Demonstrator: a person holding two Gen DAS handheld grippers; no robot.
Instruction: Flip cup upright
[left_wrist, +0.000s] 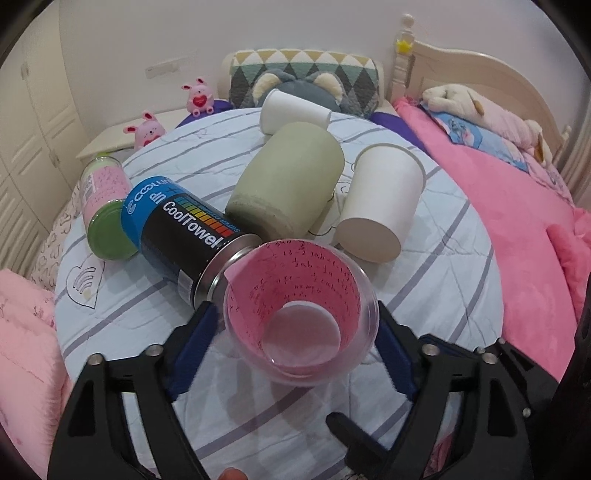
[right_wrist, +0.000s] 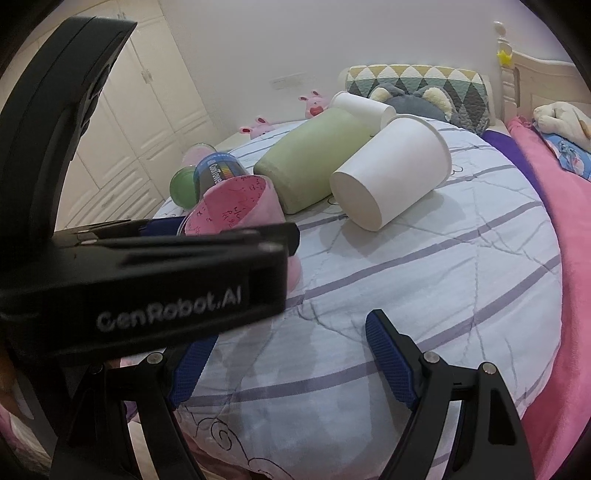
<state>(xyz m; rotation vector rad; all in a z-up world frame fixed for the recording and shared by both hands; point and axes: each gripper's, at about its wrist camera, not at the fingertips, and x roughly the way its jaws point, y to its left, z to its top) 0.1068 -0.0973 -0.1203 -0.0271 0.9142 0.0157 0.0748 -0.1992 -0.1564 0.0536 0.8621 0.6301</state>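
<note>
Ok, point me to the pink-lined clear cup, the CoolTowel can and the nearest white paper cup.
pink-lined clear cup (left_wrist: 301, 317): left wrist view, inner wall.
CoolTowel can (left_wrist: 181, 229): left wrist view, label.
white paper cup (left_wrist: 380, 195): left wrist view, side wall.

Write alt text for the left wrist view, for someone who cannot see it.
The left gripper holds a clear cup lined with pink paper, its mouth tilted toward the camera, above a striped quilt. Behind it lie a black can, a green cup and two white paper cups, all on their sides.
</note>
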